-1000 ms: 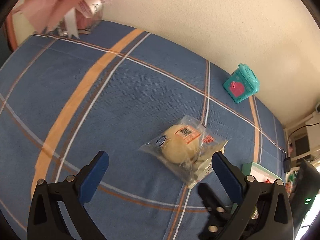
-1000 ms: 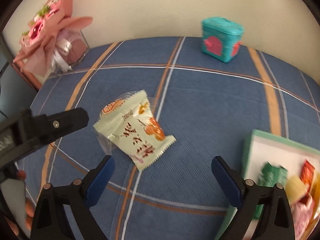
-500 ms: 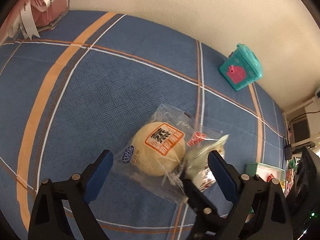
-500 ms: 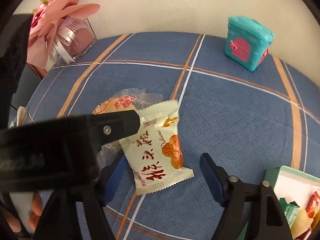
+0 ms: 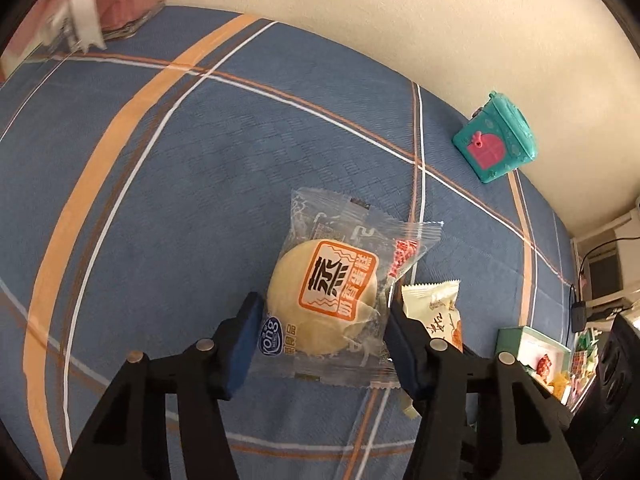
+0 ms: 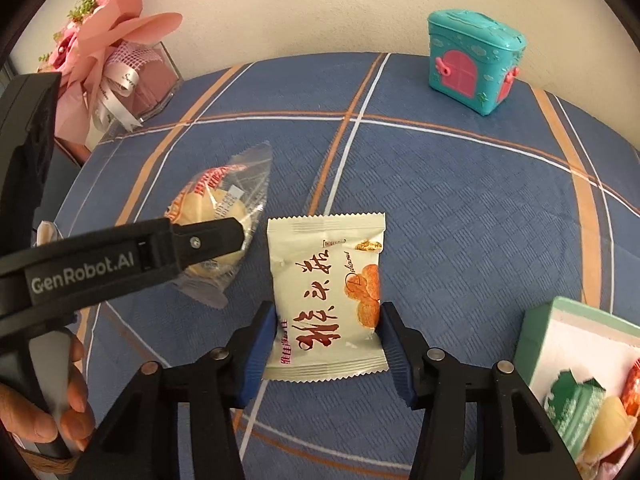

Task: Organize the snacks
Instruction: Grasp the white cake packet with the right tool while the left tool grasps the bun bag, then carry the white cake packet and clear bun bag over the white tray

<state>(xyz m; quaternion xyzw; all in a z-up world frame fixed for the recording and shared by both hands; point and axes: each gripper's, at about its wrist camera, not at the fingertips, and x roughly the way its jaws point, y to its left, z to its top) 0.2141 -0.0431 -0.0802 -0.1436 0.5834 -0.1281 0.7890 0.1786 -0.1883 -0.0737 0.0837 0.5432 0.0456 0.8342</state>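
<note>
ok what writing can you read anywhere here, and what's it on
"GenRobot.AI" on the left gripper, along its arm in the right wrist view.
"Kong" in a blue oval on the clear bun wrapper; the orange label is large Chinese print.
"Delicious" in small script on the cream snack packet, beside big red Chinese characters.
Ribbon lettering on the pink bouquet: too small to read.
</note>
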